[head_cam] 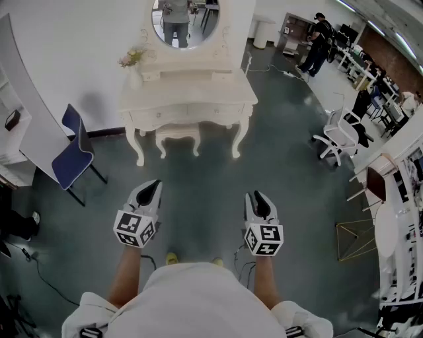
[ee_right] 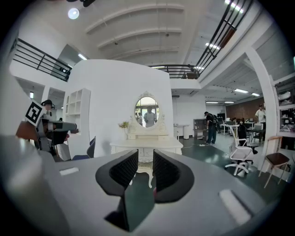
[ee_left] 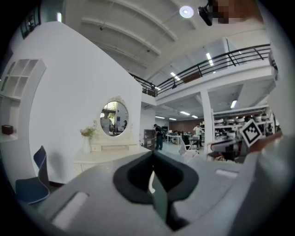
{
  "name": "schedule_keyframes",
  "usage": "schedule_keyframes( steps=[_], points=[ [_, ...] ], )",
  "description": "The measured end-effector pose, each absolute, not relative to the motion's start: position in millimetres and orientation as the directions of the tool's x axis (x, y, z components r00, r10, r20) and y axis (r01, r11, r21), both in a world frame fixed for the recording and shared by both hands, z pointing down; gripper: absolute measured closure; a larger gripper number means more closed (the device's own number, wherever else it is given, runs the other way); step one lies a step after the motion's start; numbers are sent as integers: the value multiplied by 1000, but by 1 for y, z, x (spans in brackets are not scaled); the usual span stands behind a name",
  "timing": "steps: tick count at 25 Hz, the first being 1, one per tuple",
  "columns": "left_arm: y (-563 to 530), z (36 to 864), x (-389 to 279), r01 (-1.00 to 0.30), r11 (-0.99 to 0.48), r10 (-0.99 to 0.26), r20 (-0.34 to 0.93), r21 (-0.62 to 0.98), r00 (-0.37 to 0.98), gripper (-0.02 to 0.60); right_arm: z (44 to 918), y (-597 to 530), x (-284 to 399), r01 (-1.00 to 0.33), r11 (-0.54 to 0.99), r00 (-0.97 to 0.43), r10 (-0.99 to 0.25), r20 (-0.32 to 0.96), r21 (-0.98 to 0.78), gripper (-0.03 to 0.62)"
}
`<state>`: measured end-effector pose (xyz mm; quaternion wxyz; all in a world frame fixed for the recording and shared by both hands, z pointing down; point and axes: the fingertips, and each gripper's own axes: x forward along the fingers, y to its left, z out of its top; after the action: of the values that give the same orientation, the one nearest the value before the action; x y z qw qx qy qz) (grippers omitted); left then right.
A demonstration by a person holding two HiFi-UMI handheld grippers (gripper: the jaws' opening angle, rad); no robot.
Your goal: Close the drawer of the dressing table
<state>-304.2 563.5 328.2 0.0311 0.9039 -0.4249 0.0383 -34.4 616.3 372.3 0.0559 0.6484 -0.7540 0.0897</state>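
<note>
The white dressing table (head_cam: pixel 188 92) stands against the far wall, with an oval mirror (head_cam: pixel 185 20) above it and a drawer front (head_cam: pixel 188 113) under its top. From here I cannot tell whether a drawer stands out. I stand well back from it on the dark floor. My left gripper (head_cam: pixel 153 185) points at the table with its jaws together and nothing in them. My right gripper (head_cam: pixel 256 196) is held beside it, open and empty. The table appears small and distant in the left gripper view (ee_left: pixel 106 154) and centred between the jaws in the right gripper view (ee_right: pixel 145 145).
A white stool (head_cam: pixel 177 135) is tucked under the table, and a vase of flowers (head_cam: pixel 134 69) sits at its left end. A blue chair (head_cam: pixel 73 155) stands to the left, a white office chair (head_cam: pixel 337 135) to the right. A person (head_cam: pixel 317 43) walks at the far right.
</note>
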Motion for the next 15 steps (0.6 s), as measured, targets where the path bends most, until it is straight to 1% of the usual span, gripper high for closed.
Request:
schedule_keyframes(
  steps=[4,15],
  points=[
    [563,333,-300,-771,-637,-765,101,22,636,581,374,613,-30,-986,139,-155,-970,188,-96,494],
    [560,334,-283,-779,-627,-773,108,21,625,581,378,606,-11,-988,128,-142,-973,183,-87,494]
  ],
)
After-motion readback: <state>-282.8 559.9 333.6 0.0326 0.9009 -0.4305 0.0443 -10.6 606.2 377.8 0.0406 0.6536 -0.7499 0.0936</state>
